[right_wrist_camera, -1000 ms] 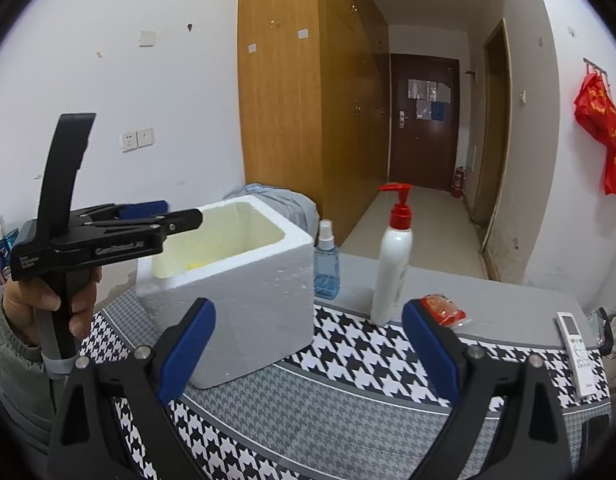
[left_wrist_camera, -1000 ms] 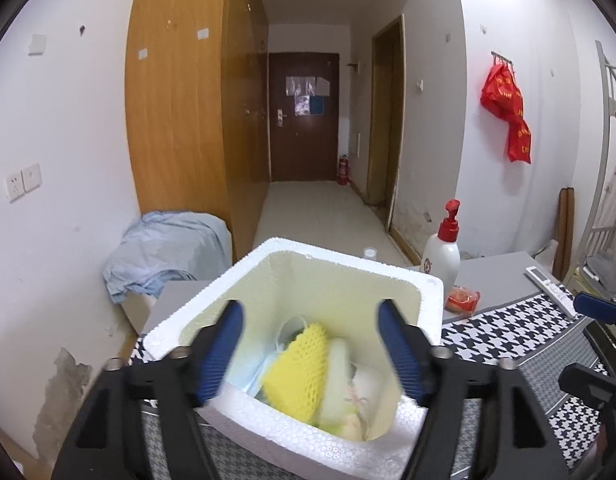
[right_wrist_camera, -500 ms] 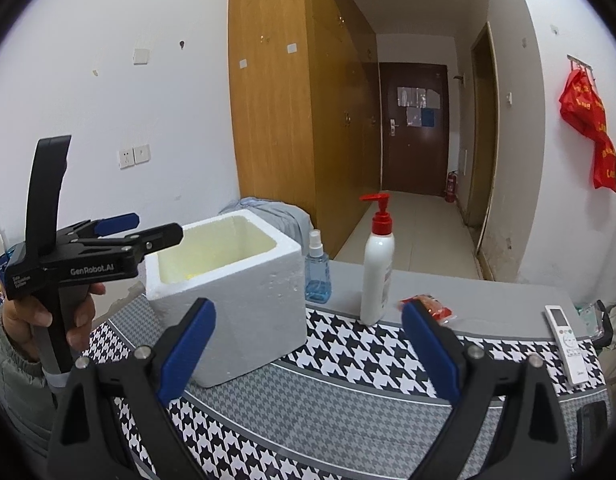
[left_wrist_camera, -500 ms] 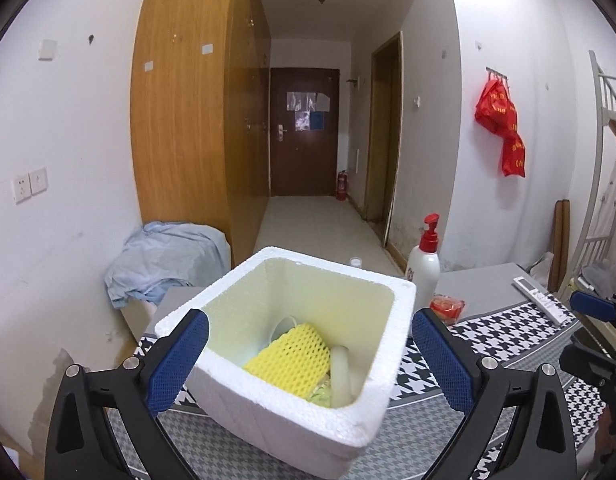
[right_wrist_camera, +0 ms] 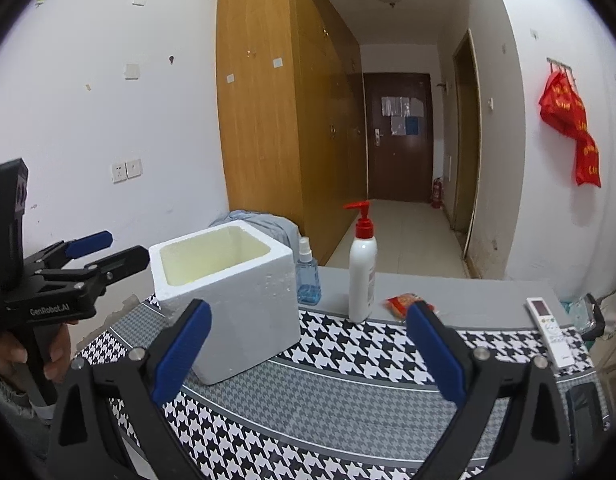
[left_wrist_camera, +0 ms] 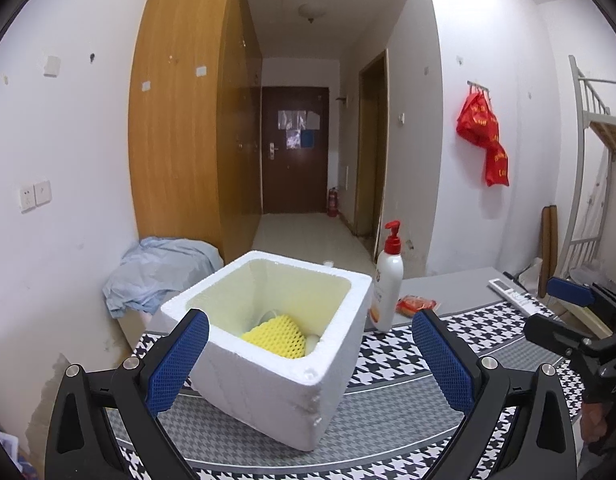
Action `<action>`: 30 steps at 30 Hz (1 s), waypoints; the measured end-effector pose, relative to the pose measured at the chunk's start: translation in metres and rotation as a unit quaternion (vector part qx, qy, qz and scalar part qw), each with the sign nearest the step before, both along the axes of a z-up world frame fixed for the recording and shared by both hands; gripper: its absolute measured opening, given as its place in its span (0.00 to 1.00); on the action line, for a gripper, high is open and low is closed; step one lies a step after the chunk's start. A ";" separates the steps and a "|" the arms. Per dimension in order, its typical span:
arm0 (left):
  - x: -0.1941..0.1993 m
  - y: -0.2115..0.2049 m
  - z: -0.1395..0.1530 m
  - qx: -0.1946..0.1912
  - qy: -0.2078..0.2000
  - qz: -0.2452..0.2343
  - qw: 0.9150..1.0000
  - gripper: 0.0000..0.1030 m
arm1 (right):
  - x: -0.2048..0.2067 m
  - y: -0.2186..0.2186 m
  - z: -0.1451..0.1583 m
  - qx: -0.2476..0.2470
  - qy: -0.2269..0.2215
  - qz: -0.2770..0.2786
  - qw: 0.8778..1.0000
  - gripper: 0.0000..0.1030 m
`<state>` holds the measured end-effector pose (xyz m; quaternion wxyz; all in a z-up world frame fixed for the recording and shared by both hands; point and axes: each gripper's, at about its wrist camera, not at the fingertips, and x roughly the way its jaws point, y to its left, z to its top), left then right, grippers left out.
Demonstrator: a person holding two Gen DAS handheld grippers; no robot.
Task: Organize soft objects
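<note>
A white foam box [left_wrist_camera: 267, 344] stands on the houndstooth-patterned table [left_wrist_camera: 392, 364]. Inside it lies a yellow foam net sleeve [left_wrist_camera: 277, 336] among paler soft items that the near wall mostly hides. My left gripper [left_wrist_camera: 310, 364] is open wide on the near side of the box, with nothing between its blue pads. The right wrist view shows the same box [right_wrist_camera: 227, 296] at left, with my left gripper [right_wrist_camera: 103, 250] held by a hand beside it. My right gripper [right_wrist_camera: 305, 352] is open and empty above the cloth, to the right of the box.
A white pump bottle [right_wrist_camera: 362, 276] and a small blue spray bottle [right_wrist_camera: 308, 280] stand behind the box. A red packet [right_wrist_camera: 404, 304] and a white remote [right_wrist_camera: 550, 330] lie to the right. A blue cloth heap [left_wrist_camera: 159, 268] sits beyond the table's left end.
The left gripper's jaws spread wide and drew back out of the foam box, leaving the soft items inside. The right gripper pulled back a little and stayed open.
</note>
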<state>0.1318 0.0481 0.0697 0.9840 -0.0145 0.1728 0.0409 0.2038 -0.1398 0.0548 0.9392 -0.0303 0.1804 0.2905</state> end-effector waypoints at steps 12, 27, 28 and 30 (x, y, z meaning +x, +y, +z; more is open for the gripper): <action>-0.033 -0.015 0.001 0.009 -0.021 -0.010 1.000 0.99 | -0.026 -0.005 0.004 0.005 -0.026 0.004 1.000 0.99; -0.075 -0.027 0.000 0.006 -0.055 -0.009 0.998 0.99 | -0.059 -0.005 0.003 -0.004 -0.052 0.006 0.999 0.99; -0.078 -0.028 -0.002 0.005 -0.056 -0.010 0.998 0.99 | -0.061 -0.007 0.002 -0.006 -0.055 0.003 0.998 0.99; -0.083 -0.030 -0.005 0.005 -0.057 -0.008 0.998 0.99 | -0.067 -0.012 -0.001 0.003 -0.057 0.003 0.998 0.99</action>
